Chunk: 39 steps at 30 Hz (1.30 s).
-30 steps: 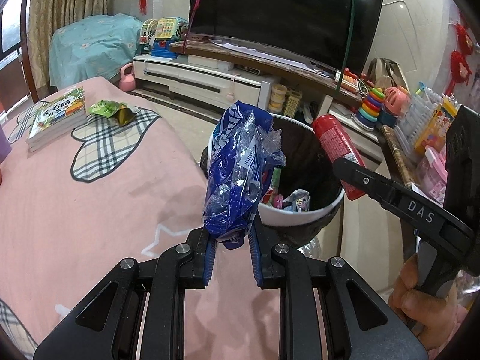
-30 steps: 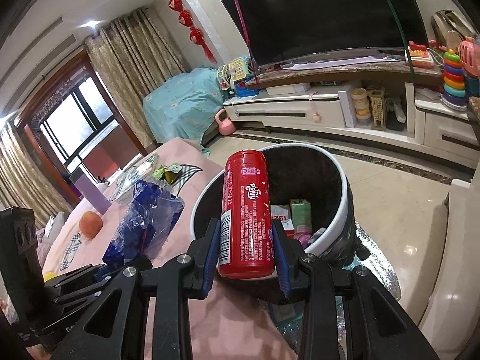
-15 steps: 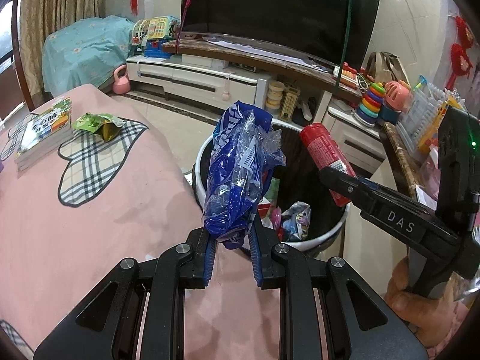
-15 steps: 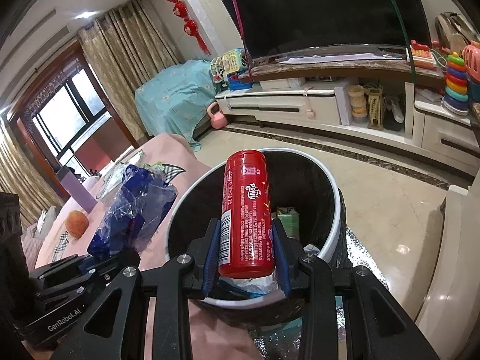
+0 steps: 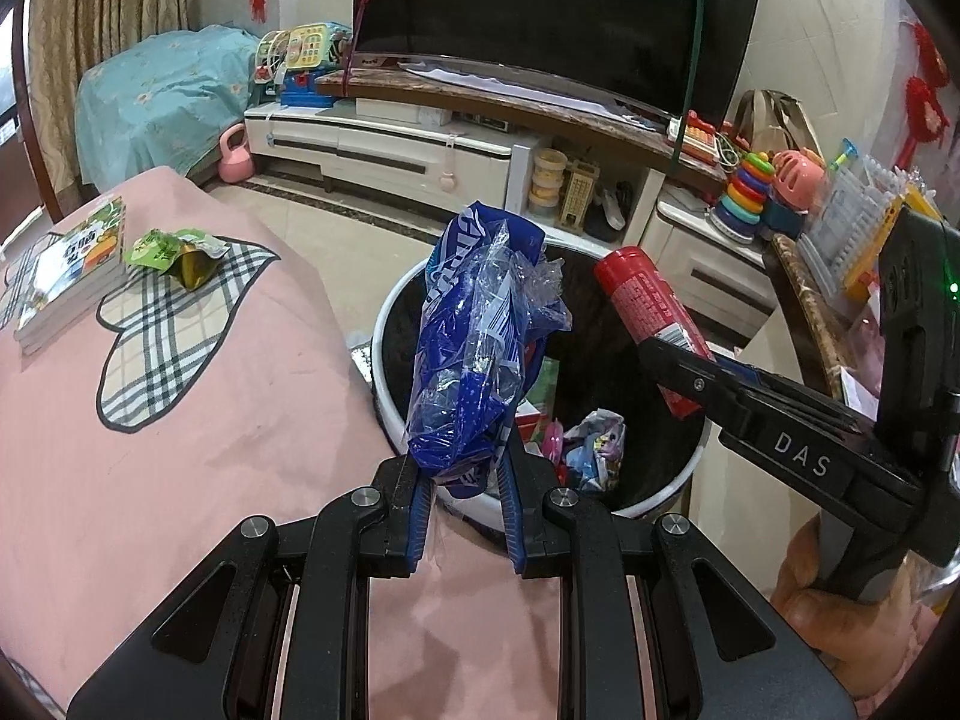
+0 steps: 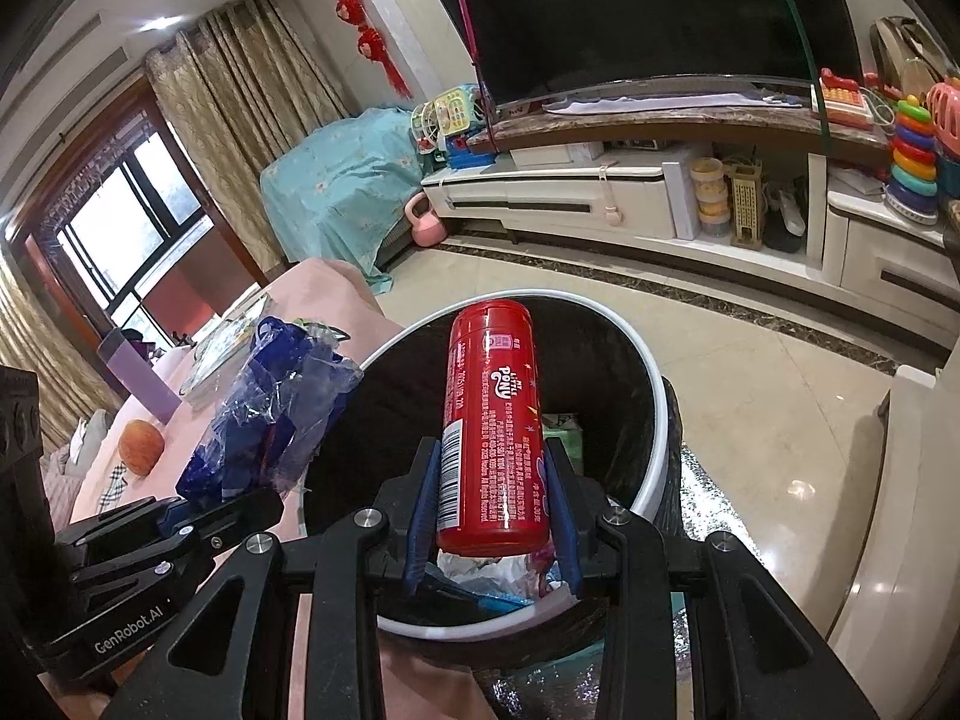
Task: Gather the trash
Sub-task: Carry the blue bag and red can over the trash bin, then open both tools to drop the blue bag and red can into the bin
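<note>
Hovering over the trash bin (image 6: 657,438) rim, left fingers (image 5: 414,498) pinch a blue wrapper (image 5: 474,348), right fingers (image 6: 420,510) a red can (image 6: 492,432), seemingly inside.

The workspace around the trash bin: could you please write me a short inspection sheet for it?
Surface: pink cover, checked heart patch.
Job's things: blue plastic bag and red can, both above the white-rimmed bin; rubbish already inside.
Clutter: books, green wrapper, orange fruit.
Grippers: left claw shut on the bag; right claw shut on the can.
Cables: nothing seen.
Surroundings: television, toys, pink kettlebell.
</note>
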Motion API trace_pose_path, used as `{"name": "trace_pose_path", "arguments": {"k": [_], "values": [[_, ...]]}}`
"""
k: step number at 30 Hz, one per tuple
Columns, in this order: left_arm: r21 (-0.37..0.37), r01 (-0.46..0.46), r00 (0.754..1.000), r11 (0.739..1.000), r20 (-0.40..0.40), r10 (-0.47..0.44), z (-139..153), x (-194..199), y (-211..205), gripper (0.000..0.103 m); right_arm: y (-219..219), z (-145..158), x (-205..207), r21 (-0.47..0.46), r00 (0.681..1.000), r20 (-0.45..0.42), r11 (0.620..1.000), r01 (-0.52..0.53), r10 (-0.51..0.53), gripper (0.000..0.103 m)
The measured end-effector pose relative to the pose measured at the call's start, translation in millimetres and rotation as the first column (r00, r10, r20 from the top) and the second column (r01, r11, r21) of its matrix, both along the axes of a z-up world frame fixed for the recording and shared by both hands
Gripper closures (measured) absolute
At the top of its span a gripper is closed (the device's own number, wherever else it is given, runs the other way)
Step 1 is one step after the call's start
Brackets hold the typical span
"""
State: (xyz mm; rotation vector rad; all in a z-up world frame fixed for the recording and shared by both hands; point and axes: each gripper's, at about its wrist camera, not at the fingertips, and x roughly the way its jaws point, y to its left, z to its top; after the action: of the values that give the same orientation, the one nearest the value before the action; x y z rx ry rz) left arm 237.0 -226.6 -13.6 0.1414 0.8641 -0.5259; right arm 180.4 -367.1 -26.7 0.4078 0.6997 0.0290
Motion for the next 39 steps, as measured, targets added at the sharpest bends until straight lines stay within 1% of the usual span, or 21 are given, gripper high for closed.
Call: {"name": "trace_pose_path", "arguments": {"k": [22,25,27,31,32,34,35,36,39], "values": [[0.054,0.003,1.0,0.999,-0.02,-0.002,-9.0,7.9,-17.3,0.084,-15.1,-4.9,12.8,0.012,0.999,-0.032,1.0,0.007,-0.006,0.069],[0.058,0.002,1.0,0.998,-0.028,-0.001,-10.1,9.4,-18.4,0.083,-16.3,-5.8,14.7,0.017,0.999,-0.038,1.0,0.005,-0.005,0.069],[0.065,0.001,1.0,0.998,-0.025,0.0,-10.3,9.1,-19.1,0.081,-16.5,-6.0,14.9,0.018,0.999,-0.039,1.0,0.007,-0.006,0.069],[0.068,-0.002,1.0,0.998,-0.021,0.003,-9.2,9.4,-19.0,0.08,-17.8,-7.1,16.0,0.019,0.999,-0.042,1.0,0.008,-0.007,0.069],[0.07,-0.004,1.0,0.998,-0.023,0.005,-9.6,9.1,-18.3,0.075,-18.6,-7.4,16.4,0.021,0.999,-0.042,1.0,0.007,-0.006,0.069],[0.068,-0.013,1.0,0.998,-0.025,0.015,-8.9,9.4,-16.4,0.057,-19.5,-7.6,16.3,0.031,0.999,-0.041,1.0,0.005,-0.003,0.067],[0.067,-0.019,1.0,0.998,-0.022,0.02,-8.1,9.2,-15.5,0.046,-20.9,-7.1,16.1,0.038,0.999,-0.037,0.999,0.002,-0.001,0.066],[0.065,-0.027,1.0,0.998,-0.014,0.028,-6.7,8.1,-13.6,0.041,-21.0,-6.7,15.4,0.042,0.999,-0.034,0.999,0.001,0.001,0.065],[0.057,-0.033,0.999,0.998,-0.009,0.033,-4.3,5.8,-9.0,0.04,-22.0,-3.6,12.4,0.043,1.0,-0.021,0.999,0.007,-0.006,0.06]]}}
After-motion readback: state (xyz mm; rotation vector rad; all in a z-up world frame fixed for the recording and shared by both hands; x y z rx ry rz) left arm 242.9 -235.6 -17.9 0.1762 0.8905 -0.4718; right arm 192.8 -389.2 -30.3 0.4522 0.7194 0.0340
